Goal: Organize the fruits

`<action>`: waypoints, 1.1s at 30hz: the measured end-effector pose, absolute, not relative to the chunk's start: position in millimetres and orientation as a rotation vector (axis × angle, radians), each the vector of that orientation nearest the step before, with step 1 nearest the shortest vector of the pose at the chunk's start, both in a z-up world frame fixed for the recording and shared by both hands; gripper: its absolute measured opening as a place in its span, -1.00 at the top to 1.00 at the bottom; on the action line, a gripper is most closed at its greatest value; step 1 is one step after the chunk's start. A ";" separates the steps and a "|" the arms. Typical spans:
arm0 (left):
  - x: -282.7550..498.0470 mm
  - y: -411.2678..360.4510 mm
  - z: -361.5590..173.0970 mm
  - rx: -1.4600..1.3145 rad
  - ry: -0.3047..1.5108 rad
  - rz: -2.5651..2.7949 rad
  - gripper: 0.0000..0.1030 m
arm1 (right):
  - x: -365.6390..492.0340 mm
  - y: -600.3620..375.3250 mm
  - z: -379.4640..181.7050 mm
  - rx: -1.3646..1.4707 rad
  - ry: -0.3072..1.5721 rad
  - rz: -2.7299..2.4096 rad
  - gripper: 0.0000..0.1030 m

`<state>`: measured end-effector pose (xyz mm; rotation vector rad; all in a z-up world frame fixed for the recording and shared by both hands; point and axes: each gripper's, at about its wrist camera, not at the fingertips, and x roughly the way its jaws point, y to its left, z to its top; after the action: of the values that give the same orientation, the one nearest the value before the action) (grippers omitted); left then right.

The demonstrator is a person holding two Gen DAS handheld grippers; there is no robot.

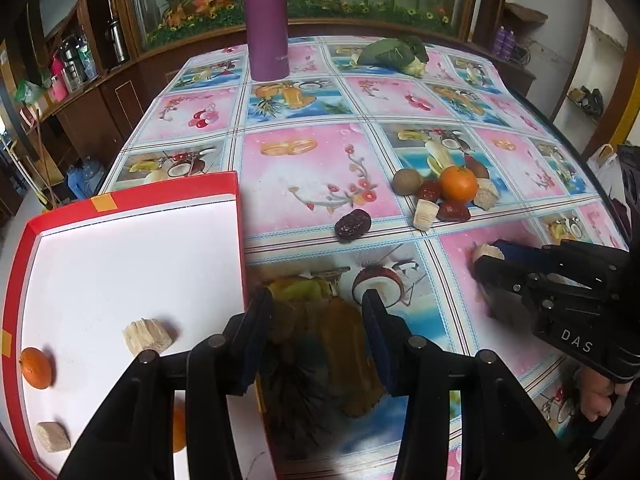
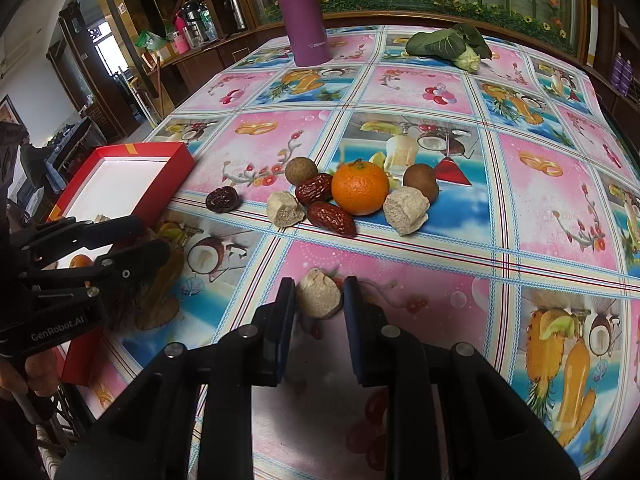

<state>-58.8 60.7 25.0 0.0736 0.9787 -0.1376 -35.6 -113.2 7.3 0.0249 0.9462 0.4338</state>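
Straddling a rough beige chunk (image 2: 320, 296), right claw (image 2: 319, 300), glossy tablecloth (image 2: 540, 208)

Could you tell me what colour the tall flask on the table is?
Purple; the flask shows best in the right wrist view.

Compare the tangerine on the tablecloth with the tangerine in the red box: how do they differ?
The tangerine on the tablecloth sits inside a cluster, touching red dates; the tangerine in the red box lies alone near the box wall. The first shows its green stem end on top; the second lies on its side. Both are orange and unpeeled.
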 end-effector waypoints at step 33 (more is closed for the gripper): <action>-45.8 46.2 16.1 0.297 1.097 -0.248 0.03 | -36.3 -114.3 6.1 0.047 0.956 0.437 0.48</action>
<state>-45.8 46.2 16.1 0.2968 1.0968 -0.2478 -36.3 -114.3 6.1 0.0474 0.9558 0.4368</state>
